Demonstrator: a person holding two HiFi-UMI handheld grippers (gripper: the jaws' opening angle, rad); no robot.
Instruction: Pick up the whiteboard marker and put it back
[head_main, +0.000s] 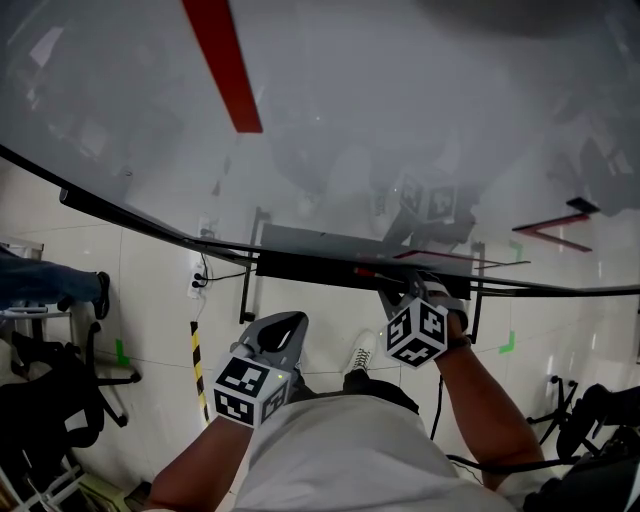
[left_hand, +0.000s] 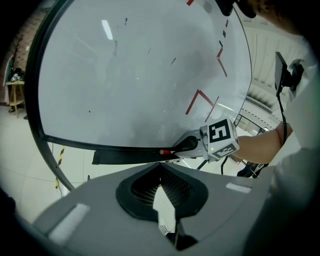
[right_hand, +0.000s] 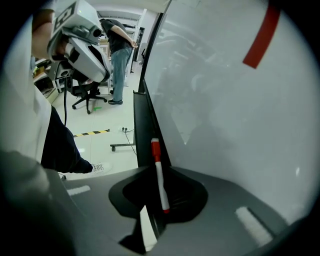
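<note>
A: Head view first. Where to look for the marker (head_main: 366, 270)?

B: Along the tray (head_main: 300, 262) under the whiteboard (head_main: 400, 120), red cap pointing left. Right gripper (head_main: 393, 284) down on it there. Left gripper (head_main: 285, 322) hanging lower, well apart from the tray.

A: And through the left gripper view?

B: Tips closed together with nothing between, only a sliver of floor showing behind them. Farther off, the red cap pokes out of the other gripper's nose, right at the tray.

A: Right gripper view?

B: Jaws drawn in on the marker's white barrel, cap sticking out ahead, barrel lined up with the tray. Hard to say whether touching the tray or just clear of it.

A: How to do this step well?

B: Probably best to lift straight up with the barrel level and parallel to the ledge. Then lower the same way and loosen only once lying flat, or risk a roll off the lip.

A: Anything to read?

B: No brand or print legible on the marker. Only black-and-white square codes on the cubes, and red strokes on the whiteboard spelling nothing.
</note>
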